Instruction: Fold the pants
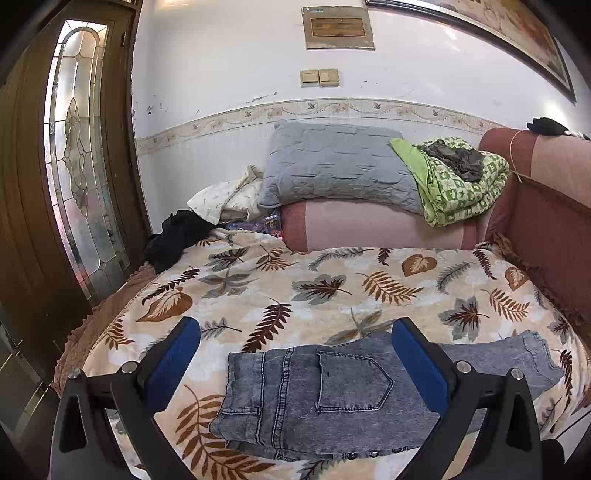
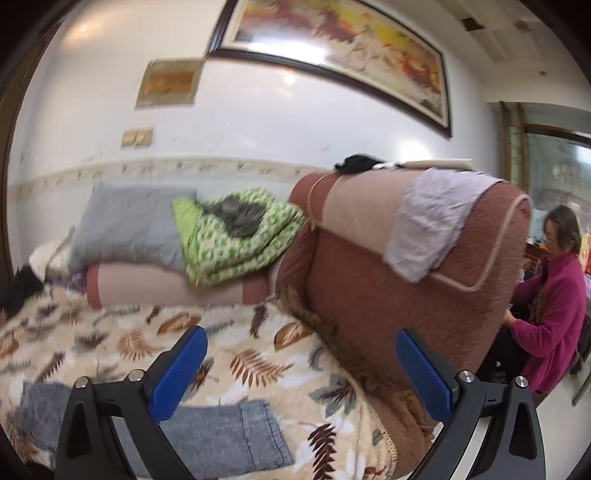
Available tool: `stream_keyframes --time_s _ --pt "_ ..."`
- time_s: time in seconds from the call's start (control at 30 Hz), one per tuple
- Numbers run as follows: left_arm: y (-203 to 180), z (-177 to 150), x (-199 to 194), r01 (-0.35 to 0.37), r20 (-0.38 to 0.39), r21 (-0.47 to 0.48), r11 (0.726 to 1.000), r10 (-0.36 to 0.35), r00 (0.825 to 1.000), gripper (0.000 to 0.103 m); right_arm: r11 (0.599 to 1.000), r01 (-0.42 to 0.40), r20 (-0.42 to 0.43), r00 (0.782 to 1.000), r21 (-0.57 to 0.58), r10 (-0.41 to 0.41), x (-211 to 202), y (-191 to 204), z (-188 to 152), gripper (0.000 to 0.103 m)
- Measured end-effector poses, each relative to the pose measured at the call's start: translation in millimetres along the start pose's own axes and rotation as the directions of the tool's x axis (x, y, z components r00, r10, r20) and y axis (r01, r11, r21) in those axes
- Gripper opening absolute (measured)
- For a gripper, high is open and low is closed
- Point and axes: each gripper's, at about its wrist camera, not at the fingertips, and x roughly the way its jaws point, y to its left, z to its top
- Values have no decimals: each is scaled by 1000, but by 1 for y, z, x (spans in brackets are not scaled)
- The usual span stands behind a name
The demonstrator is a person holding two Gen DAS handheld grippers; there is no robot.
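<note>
Presently the pants (image 1: 325,398), grey washed denim, lie flat on the leaf-print blanket (image 1: 332,280) at 6 o'clock in the left wrist view, back pocket up, waist end toward 7 o'clock, leg running out toward 3 o'clock. They appear already doubled leg on leg, though the layering cannot be confirmed.

The left gripper (image 1: 295,354) hangs above the seat of the garment, jaws wide, nothing between them. The right gripper (image 2: 301,369) is likewise spread wide and empty, aimed at the sofa arm (image 2: 388,302) rather than the cloth; the hem end (image 2: 255,428) sits at 7 o'clock in its view.

Risks, as judged:
- Right view is smeared, suggesting quick movement; a hurried pinch may miss the hem or catch the plush blanket with it.
- Denim is stiff and layered; a grip on the top layer alone would peel the legs apart and skew the fold.
- The blanket is soft and loose; dragging the pants could ruck it beneath them.
- The sofa arm stands near the leg end, limiting swing room on that side.

Writing: none legible. The wall plaque (image 1: 338,27) at 12 o'clock is too small to read; no label shows on the pants.
</note>
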Motion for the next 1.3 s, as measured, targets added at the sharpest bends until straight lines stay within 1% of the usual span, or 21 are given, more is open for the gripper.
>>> stream_keyframes --time_s 0.1,0.2,0.27,0.37,0.43,0.53,0.63,0.7,0.73,0.77,0.83,0.87,0.93,0.97,1.0,1.03,1.07,1.13,1.2,1.3 --pt "2 2 -8 0 15 1 1000 0 1000 103 998 35 74 996 53 -39 -28 -27 14 103" --pt "7 4 -19 -2 39 -4 1000 2 999 103 987 72 154 984 144 -94 -62 -65 31 103" --pt "11 6 -25 -4 46 -9 1000 4 999 103 974 70 192 975 214 -112 -86 -94 41 103" --pt "17 8 -39 -8 74 -7 1000 8 997 103 950 75 245 957 302 -154 -122 -134 51 103" --pt "21 9 -48 -21 93 -1 1000 21 995 103 928 122 273 935 352 -227 -148 -161 57 103" --pt "26 7 -56 -37 111 13 999 36 993 103 908 201 287 904 367 -316 -175 -190 65 103" --pt "29 5 -55 -33 104 15 999 32 994 103 868 245 299 869 432 -394 -208 -221 69 103" --pt "31 3 -52 -22 93 5 1000 21 995 103 859 251 295 865 447 -406 -219 -228 69 103" --pt "31 1 -50 -15 87 2 1000 15 996 103 864 254 277 875 435 -397 -217 -226 67 103" --pt "32 -3 -46 -6 74 1 1000 6 997 103 872 255 256 888 417 -382 -210 -223 66 103" --pt "32 -8 -40 -7 46 13 1000 6 999 103 906 234 173 935 352 -309 -180 -208 60 103" --pt "32 -10 -36 -14 24 26 1000 13 1000 103 930 191 115 965 315 -237 -157 -194 52 103" --pt "35 -11 -32 -44 5 41 998 44 999 103 950 104 38 992 294 -120 -114 -168 33 103" --pt "41 -11 -31 -68 -3 40 997 68 998 103 959 34 -40 999 281 -23 -84 -148 13 103" --pt "45 -10 -30 -81 -9 34 996 82 997 103 963 -26 -108 993 269 57 -59 -129 -3 103" --pt "50 -10 -28 -92 -18 26 995 93 996 103 962 -67 -154 982 264 111 -42 -115 -17 103" --pt "58 -8 -25 -105 -38 13 994 105 994 103 958 -116 -215 961 261 175 -18 -95 -37 103" --pt "67 -9 -21 -121 -64 -5 993 121 991 103 946 -184 -317 910 267 267 21 -60 -72 103" --pt "75 -11 -15 -150 -90 -27 988 147 985 103 928 -252 -399 848 275 349 52 -28 -103 103" --pt "81 -19 3 -183 -152 -48 982 174 973 103 915 -320 -477 782 244 401 83 12 -130 103"
